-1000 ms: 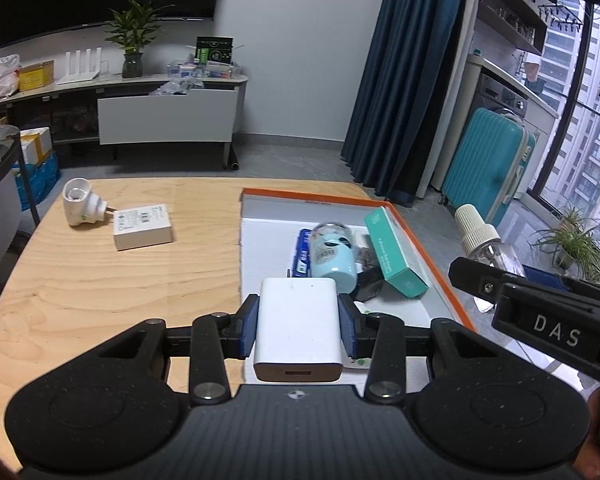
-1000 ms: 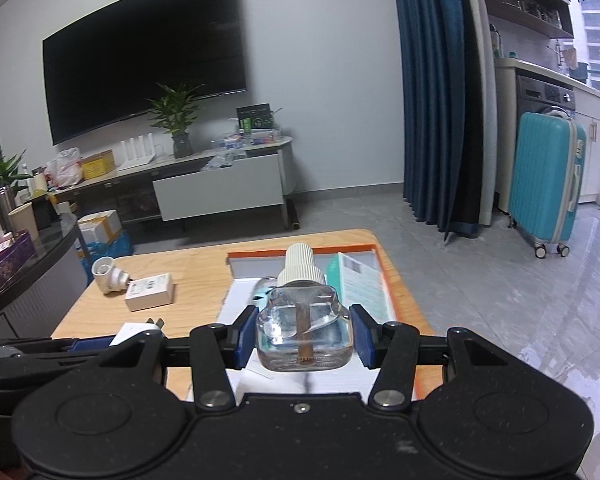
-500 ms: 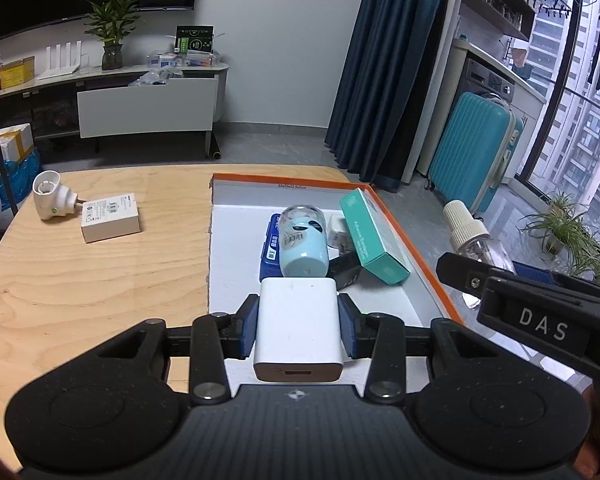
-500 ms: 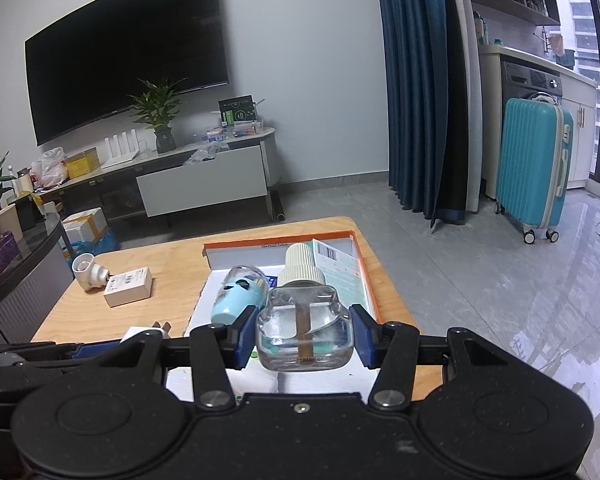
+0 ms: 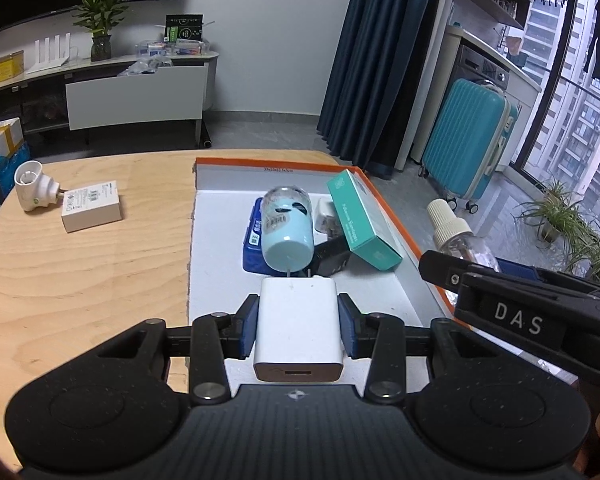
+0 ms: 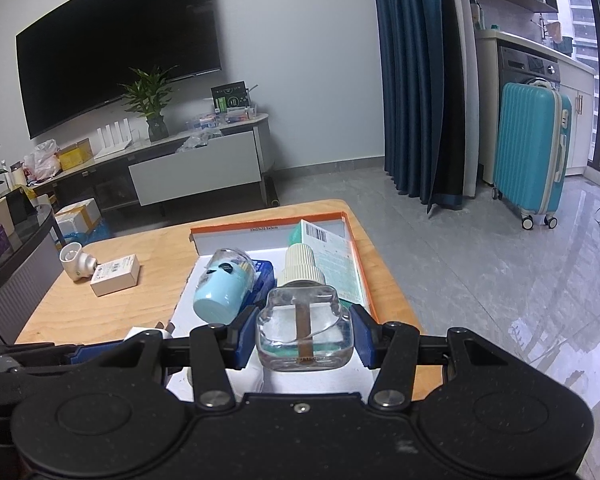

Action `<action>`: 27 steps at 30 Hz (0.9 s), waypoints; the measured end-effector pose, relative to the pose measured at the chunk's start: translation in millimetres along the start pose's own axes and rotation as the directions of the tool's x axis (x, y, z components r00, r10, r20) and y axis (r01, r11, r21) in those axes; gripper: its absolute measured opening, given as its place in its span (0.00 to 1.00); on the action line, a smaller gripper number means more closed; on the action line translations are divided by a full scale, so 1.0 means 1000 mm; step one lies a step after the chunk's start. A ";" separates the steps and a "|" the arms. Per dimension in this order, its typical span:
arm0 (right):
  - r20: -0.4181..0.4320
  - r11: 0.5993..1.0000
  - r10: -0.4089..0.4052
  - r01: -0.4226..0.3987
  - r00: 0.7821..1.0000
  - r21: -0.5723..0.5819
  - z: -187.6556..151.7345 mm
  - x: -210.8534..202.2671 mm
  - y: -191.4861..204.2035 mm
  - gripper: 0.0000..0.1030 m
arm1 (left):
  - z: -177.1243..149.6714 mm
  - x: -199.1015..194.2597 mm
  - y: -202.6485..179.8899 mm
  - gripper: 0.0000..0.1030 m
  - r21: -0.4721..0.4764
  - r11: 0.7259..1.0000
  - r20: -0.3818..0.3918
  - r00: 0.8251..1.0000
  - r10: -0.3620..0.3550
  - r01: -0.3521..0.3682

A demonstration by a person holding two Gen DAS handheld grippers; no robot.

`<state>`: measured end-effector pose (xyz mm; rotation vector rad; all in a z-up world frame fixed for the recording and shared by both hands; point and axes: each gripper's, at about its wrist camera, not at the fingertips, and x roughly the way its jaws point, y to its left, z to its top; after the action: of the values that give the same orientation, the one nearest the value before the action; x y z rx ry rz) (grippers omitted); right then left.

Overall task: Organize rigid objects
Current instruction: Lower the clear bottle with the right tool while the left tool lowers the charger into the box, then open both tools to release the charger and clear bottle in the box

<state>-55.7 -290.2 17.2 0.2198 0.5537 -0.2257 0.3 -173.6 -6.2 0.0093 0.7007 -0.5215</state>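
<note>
My left gripper (image 5: 299,326) is shut on a white charger block (image 5: 298,322), held over the near end of the orange-rimmed white tray (image 5: 220,272). My right gripper (image 6: 305,336) is shut on a clear liquid bottle (image 6: 304,328) with a cream ribbed cap, above the tray's near right corner (image 6: 374,312); that bottle (image 5: 452,232) also shows at the right of the left wrist view. Inside the tray lie a light-blue cup (image 5: 286,232) on its side, a blue box (image 5: 252,240), a teal carton (image 5: 362,220) and a small dark item (image 5: 332,258).
A white plug adapter (image 5: 30,186) and a white box (image 5: 92,210) lie on the wooden table (image 5: 80,272) to the tray's left. A teal suitcase (image 6: 532,160), dark curtains and a TV stand are beyond the table.
Both grippers, still holding their objects, have come forward and down over the tray. The tray and its contents look nearer and larger in both views.
</note>
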 end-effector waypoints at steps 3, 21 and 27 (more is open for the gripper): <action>-0.009 1.000 -0.001 0.001 1.000 0.004 -0.001 0.004 -0.002 0.58 | -0.001 0.004 -0.002 0.40 0.005 1.000 -0.008 1.000 -0.001 0.001; -0.001 0.999 -0.021 0.021 1.000 0.025 -0.004 0.011 -0.016 0.59 | -0.008 0.021 -0.010 0.40 0.018 0.999 -0.054 0.998 -0.034 0.035; 0.035 0.999 -0.028 0.027 0.999 0.035 0.000 -0.001 -0.017 0.59 | -0.011 0.028 -0.015 0.44 0.056 0.991 -0.068 0.991 -0.115 0.119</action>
<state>-61.1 -306.4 15.7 0.2415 0.5180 -0.2656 4.9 -197.1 -29.0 0.0416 0.7512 -0.6570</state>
